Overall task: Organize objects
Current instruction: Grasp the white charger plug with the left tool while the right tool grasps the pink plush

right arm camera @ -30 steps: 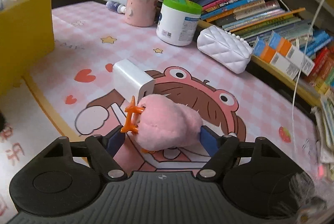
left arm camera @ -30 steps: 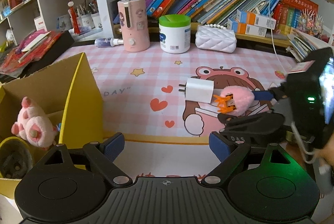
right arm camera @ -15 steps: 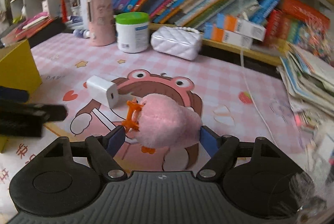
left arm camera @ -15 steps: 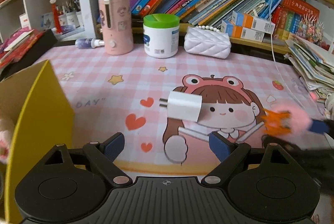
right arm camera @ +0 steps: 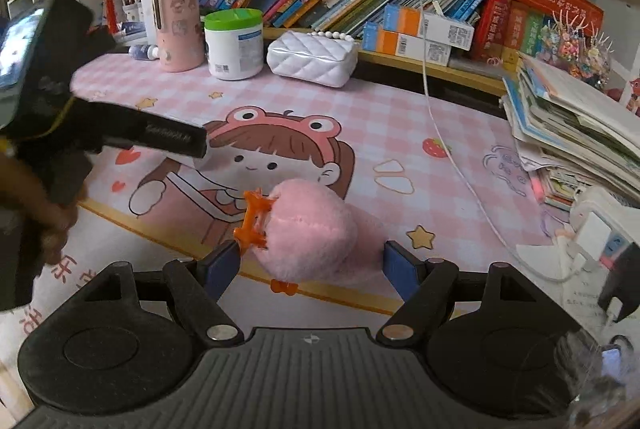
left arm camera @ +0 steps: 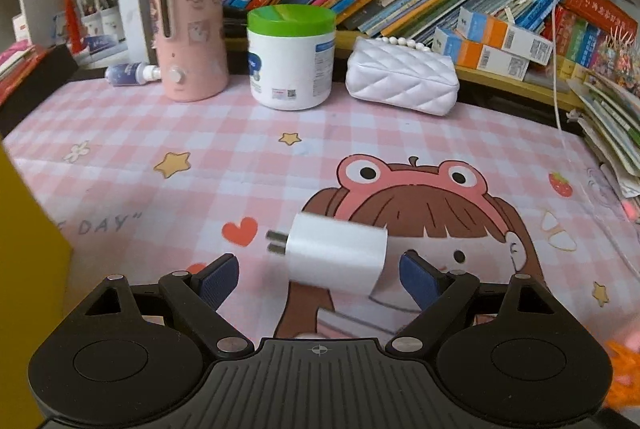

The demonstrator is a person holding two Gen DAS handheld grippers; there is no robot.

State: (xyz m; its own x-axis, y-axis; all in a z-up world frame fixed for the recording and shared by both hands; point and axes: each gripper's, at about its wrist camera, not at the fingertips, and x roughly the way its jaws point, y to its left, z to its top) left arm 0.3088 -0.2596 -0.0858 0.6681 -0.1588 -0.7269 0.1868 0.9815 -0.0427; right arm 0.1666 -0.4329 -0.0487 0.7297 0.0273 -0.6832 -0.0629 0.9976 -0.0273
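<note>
A white charger plug lies on the pink cartoon mat, prongs pointing left. My left gripper is open with the plug between its blue pads, not touching it. My right gripper holds a pink plush toy with orange feet between its pads, over the mat's front edge. The left gripper's black body shows in the right wrist view, hiding most of the plug. The plush's orange feet show blurred at the lower right of the left wrist view.
A yellow cardboard box wall stands at the left. At the back stand a pink canister, a green-lidded white jar and a white quilted purse. Bookshelves run behind. A book stack and white cable lie right.
My left gripper swung right from the box and moved in, now straddling the plug. My right gripper carried the plush back and to the right, away from the plug.
</note>
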